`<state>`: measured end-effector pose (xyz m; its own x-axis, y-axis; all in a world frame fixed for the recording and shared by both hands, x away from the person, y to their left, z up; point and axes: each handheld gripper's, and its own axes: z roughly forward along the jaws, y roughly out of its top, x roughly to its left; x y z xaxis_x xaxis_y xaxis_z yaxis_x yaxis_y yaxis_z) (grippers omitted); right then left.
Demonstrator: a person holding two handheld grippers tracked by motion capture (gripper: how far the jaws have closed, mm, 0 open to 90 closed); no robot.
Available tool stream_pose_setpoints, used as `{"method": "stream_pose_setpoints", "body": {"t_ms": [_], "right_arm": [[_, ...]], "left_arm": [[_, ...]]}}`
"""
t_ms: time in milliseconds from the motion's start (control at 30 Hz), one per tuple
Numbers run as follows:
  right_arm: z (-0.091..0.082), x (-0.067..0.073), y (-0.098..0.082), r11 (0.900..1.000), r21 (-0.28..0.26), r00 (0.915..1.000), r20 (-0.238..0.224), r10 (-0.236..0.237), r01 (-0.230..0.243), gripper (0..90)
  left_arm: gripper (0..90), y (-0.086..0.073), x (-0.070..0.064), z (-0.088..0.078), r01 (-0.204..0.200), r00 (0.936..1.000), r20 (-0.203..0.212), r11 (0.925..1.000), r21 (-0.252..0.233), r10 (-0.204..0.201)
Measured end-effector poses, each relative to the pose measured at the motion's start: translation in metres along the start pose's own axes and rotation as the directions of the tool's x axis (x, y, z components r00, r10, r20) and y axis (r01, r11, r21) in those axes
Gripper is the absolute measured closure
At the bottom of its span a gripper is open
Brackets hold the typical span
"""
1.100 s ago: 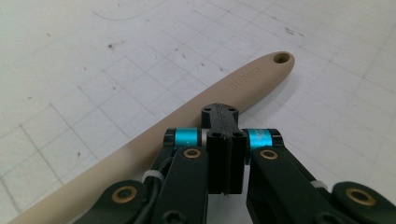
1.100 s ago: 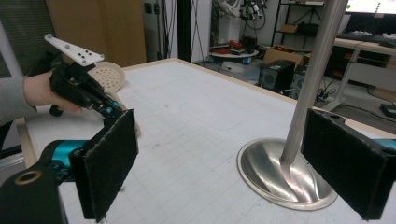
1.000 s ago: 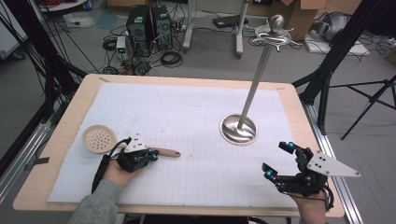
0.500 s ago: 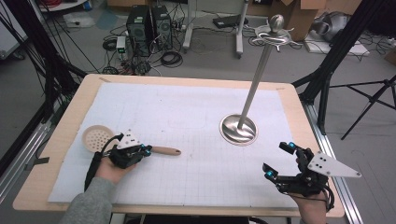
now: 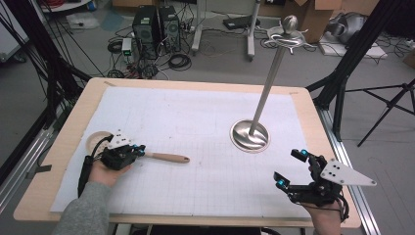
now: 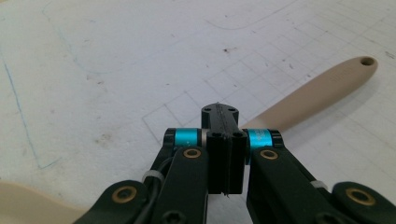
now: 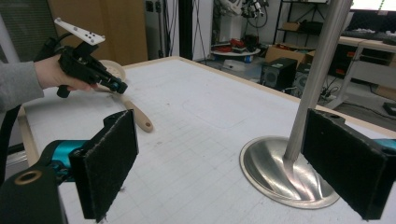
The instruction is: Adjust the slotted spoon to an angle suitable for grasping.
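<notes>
Left gripper (image 5: 139, 152) above smooth beige skimmer handle (image 5: 169, 157)

Left gripper (image 5: 139, 151): black body, white three-cornered plate with small holes on top, black cable looping off rear. Cyan rings just behind jaws, brass-coloured pivot pins in black linkage arms, screw heads on jaw tips, white tie on cable. Grey sleeve (image 5: 85, 208) on left forearm. Right gripper (image 5: 291, 169): black frame, cyan accents near tips, pale grey three-cornered plate with dark holes, black cable at wrist. Jaw pads (image 7: 109, 163) flat, black, rough-faced, possibly foam.
</notes>
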<state>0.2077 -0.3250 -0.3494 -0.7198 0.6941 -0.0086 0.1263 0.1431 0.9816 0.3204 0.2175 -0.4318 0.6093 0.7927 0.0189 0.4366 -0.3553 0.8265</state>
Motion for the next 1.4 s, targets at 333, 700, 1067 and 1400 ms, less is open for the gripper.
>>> {"method": "stream_pose_setpoints", "body": {"t_ms": [333,700,1067,1400], "right_arm": [[-0.003,0.000,0.001,1.000,-0.015,1.0000,-0.001,-0.005,0.005,10.1],[0.001,0.003,0.001,1.000,-0.002,0.9999,-0.013,-0.010,0.010,10.1],[-0.003,0.001,0.001,1.000,-0.009,0.9999,-0.007,-0.008,0.008,10.1],[-0.001,0.003,0.000,1.000,0.001,0.9999,-0.009,-0.007,0.007,10.1]], "left_arm": [[89.8,-0.002,0.007,0.008,0.019,0.9988,-0.046,0.9992,0.034,-0.018],[89.7,-0.008,0.020,0.007,0.040,0.9955,-0.088,0.9971,0.065,-0.034],[89.9,-0.014,0.016,0.000,0.075,0.9908,-0.118,0.9943,0.076,-0.066],[89.8,-0.031,0.005,-0.024,0.080,0.9902,-0.119,0.9948,0.063,-0.072]]}}
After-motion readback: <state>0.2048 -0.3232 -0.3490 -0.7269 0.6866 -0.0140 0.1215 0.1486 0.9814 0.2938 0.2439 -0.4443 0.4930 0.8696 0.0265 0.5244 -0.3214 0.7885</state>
